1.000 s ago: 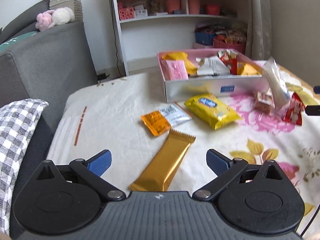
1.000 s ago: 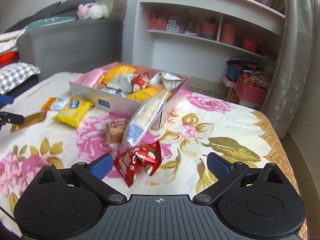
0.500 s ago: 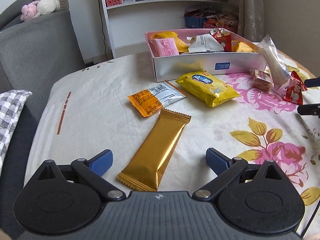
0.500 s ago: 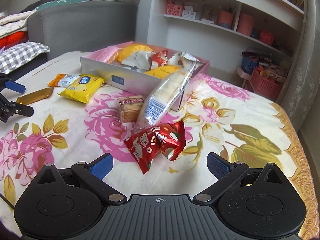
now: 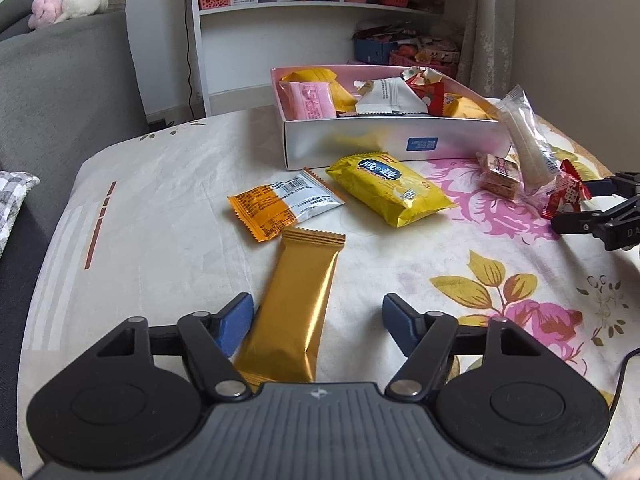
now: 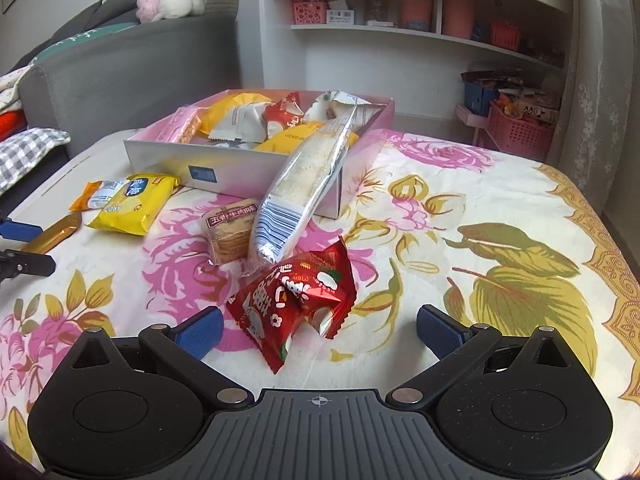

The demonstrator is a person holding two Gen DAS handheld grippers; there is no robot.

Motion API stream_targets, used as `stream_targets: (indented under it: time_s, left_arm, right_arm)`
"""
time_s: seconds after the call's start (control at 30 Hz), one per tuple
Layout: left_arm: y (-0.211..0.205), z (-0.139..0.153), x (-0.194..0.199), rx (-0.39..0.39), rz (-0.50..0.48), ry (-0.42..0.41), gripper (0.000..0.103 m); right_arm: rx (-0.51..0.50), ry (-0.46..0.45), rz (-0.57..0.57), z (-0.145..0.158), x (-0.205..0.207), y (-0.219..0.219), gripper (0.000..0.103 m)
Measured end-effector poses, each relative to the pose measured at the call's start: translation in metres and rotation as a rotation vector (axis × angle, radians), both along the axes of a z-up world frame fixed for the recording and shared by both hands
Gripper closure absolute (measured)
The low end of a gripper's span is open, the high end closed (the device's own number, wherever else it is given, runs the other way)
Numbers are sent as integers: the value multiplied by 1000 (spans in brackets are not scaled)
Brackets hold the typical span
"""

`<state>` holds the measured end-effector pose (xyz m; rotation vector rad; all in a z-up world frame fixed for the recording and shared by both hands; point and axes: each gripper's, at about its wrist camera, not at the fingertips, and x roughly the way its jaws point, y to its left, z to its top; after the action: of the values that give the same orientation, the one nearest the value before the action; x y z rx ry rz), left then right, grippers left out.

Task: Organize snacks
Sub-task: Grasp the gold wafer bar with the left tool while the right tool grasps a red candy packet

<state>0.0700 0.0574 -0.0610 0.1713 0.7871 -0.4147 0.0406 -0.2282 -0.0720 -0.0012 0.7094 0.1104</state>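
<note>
Since the earlier frame the left gripper has just been closing around the gold bar, not yet pinching it, well short of the box. The right gripper, spread wide, brackets the red packet nearer the box; both pickups look imminent.

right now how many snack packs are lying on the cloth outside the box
6: gold bar, orange-silver packet, yellow bag, small biscuit pack, red pack, and the clear long pack leaning on the box.

A red snack packet lies between the right gripper's wide-apart jaws.
</note>
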Motion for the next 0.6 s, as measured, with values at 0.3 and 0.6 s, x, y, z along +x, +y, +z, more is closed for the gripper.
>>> stream_targets:
  time_s: [0.3, 0.6]
  left_arm:
    - [-4, 3, -1, -1, 9, 8, 63]
    - [-5, 7, -4, 3, 37, 21, 77]
  right_arm:
    - [-56, -50, 43, 5, -3, 8, 23]
    - [1, -42, 54, 16, -5, 2, 65]
